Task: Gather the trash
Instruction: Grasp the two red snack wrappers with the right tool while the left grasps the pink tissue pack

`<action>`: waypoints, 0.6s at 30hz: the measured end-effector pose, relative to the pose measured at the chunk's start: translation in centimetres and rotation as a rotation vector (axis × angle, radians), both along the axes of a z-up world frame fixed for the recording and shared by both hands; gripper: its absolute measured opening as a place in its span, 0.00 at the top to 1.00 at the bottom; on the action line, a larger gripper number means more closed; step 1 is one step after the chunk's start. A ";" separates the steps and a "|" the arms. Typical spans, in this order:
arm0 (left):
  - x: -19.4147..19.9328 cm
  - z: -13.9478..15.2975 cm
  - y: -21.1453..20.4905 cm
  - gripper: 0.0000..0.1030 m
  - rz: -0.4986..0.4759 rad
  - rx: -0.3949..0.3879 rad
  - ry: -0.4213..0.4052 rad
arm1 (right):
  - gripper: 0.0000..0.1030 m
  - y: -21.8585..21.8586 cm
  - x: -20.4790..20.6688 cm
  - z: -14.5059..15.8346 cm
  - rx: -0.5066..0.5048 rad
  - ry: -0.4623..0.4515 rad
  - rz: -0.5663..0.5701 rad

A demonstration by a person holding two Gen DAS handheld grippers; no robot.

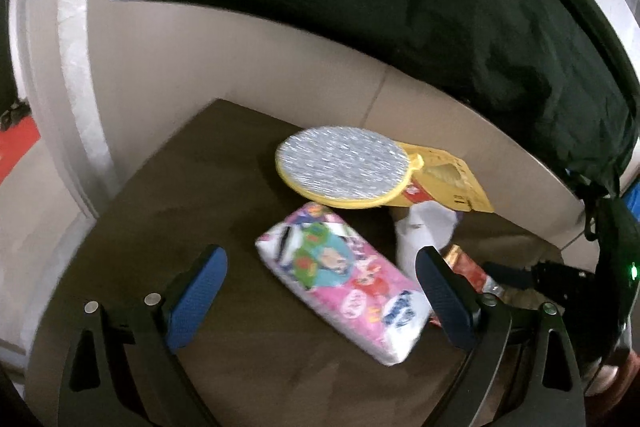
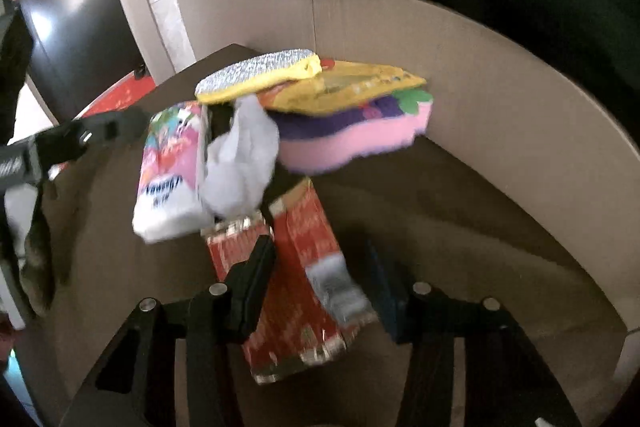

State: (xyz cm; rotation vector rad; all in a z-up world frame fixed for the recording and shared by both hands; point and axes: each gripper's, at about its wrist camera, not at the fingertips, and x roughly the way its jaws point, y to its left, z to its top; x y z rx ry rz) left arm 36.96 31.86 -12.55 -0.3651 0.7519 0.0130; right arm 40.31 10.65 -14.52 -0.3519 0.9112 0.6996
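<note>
Nothing is looking collected yet, as far as these views are showing: the trash is still lying in a loose heap on the brown table (image 1: 132,211), pushed toward the cardboard wall (image 2: 500,83) at the back, and no bin or bag is appearing in either frame (so where the things are going I cannot say); in the left wrist view the left tool (image 1: 320,301) is standing wide open with nothing pressed between its blue pads, the pink tissue pack (image 1: 340,279) lying on the table in the gap at lower centre, apparently untouched by either finger; above it, at mid frame, the yellow disc with a silver face (image 1: 342,165) is resting tilted on a yellow packet (image 1: 452,183), with a crumpled white paper (image 1: 424,231) just below them; in the right wrist view the right tool (image 2: 322,277) is sitting at lower centre over the red carton (image 2: 292,291), its jaws partly closed around the carton's width; blur is hiding whether the pads are actually pressing on it, so I cannot tell if it is gripped; the pink and purple pack (image 2: 352,139) is propped under the yellow packet in the upper middle; by my judgement the task is only beginning, the red carton being the first piece likely to go, and everything else still waiting on the table.
</note>
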 end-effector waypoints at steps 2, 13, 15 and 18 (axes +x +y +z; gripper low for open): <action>0.3 -0.2 -0.5 0.09 0.016 0.015 0.016 | 0.70 -0.5 -0.9 0.2 -0.017 0.000 0.008; 0.3 -2.1 -1.6 0.10 0.203 -0.090 0.095 | 0.81 -7.0 -2.3 1.4 -0.005 -0.004 -0.089; 1.1 -2.1 -2.1 0.10 0.242 -0.076 0.103 | 0.81 -8.2 -2.6 1.9 0.021 -0.009 -0.116; 2.1 -2.1 -3.2 0.14 0.253 0.015 0.124 | 0.81 -9.7 -3.5 2.6 0.066 -0.002 -0.139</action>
